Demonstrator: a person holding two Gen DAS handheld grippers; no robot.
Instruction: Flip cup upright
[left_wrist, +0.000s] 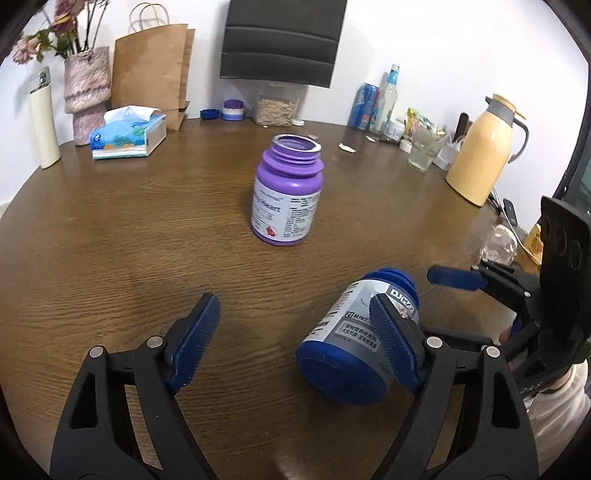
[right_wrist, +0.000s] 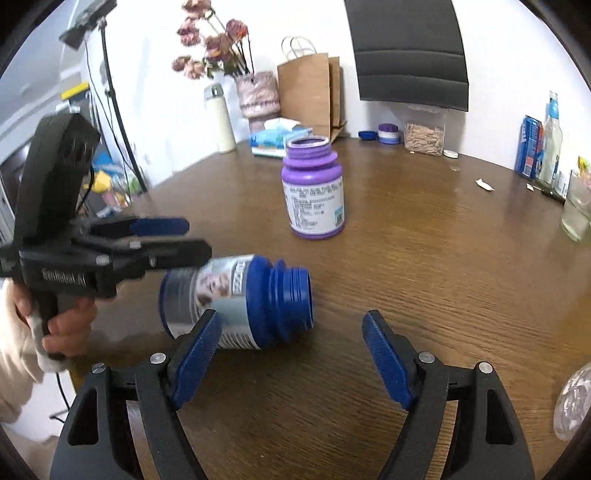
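A blue lidless bottle (left_wrist: 354, 339) with a grey label lies on its side on the wooden table, base toward the left wrist camera; it also shows in the right wrist view (right_wrist: 240, 301), mouth pointing right. My left gripper (left_wrist: 291, 332) is open; its right finger (left_wrist: 391, 343) overlaps the bottle's side. My right gripper (right_wrist: 291, 350) is open, with the bottle just beyond its left finger (right_wrist: 199, 350). A purple lidless bottle (left_wrist: 286, 192) stands upright mid-table, also in the right wrist view (right_wrist: 314, 192).
A tissue box (left_wrist: 127, 134), vase (left_wrist: 86, 92), paper bag (left_wrist: 151, 74) and white flask (left_wrist: 42, 118) stand at the back left. A yellow thermos jug (left_wrist: 484, 151), glass (left_wrist: 423, 151), can and bottle stand at the back right. A clear jar (right_wrist: 574, 402) is at the right edge.
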